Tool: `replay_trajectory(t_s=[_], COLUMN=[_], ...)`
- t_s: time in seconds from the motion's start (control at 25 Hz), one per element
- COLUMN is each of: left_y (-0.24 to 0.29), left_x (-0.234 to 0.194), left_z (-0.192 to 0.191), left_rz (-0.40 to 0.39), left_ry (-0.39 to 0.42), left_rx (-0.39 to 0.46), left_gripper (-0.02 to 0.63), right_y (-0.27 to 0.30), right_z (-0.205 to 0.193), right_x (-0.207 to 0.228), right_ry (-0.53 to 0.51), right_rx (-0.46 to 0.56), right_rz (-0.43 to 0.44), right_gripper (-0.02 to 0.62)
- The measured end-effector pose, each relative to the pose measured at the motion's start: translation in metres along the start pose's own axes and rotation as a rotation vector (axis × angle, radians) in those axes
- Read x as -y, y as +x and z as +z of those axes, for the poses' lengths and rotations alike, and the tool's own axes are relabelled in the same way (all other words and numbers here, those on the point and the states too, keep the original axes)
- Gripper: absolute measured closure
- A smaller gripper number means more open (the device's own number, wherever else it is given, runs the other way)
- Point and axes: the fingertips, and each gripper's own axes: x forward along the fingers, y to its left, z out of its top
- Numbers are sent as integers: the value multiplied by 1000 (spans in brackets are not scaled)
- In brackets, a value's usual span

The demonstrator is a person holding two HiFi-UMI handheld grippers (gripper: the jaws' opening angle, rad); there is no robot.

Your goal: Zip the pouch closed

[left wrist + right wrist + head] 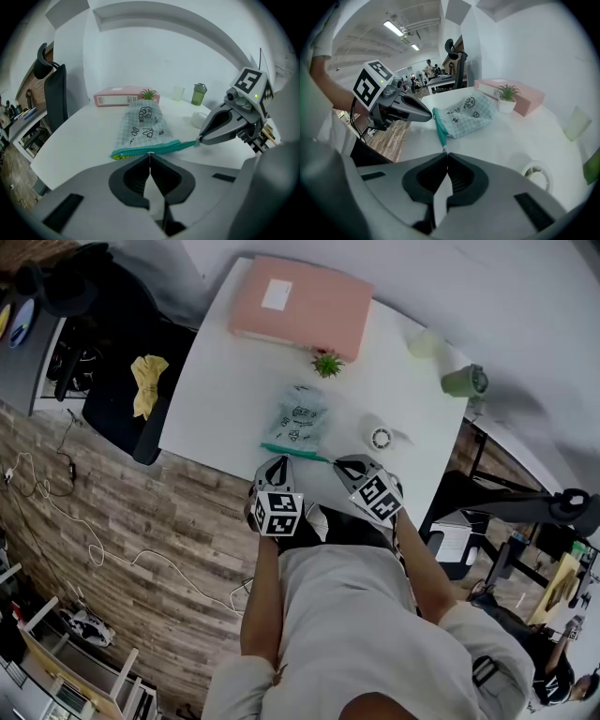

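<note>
A pale checked pouch (296, 420) with cartoon prints lies on the white table (220, 395), its teal zipper edge (295, 453) turned toward me. My left gripper (277, 468) is shut on the small zipper pull (149, 153), partway along the teal zipper band (140, 150). My right gripper (349, 467) is shut on the thin teal end of the zipper (442, 144), which runs taut from the pouch (466, 115). In the left gripper view the right gripper (200, 139) pinches that end. In the right gripper view the left gripper (430, 114) meets the zipper's far part.
At the table's back are a pink box (302, 306) and a small potted plant (327, 363); a clear cup (424, 343) and green bottle (464, 381) stand at the right. A white tape roll (380, 438) lies right of the pouch. A black chair (127, 390) stands left.
</note>
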Motion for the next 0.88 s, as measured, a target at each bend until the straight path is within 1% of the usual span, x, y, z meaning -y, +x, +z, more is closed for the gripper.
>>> replay_trajectory(t_s=[0.4,0.88], left_y=[1,-2], left_x=[-9,-36], left_z=[0,-4], left_rz=[3,28], left_ry=[13,4], left_rx=[-13,-21], left_gripper=[606,606], right_y=[2,3], right_z=[1,-1], right_x=[1,3], right_ry=[22,57], right_rx=[-4,-15], right_rz=[-18,-56], right_gripper=[592,592])
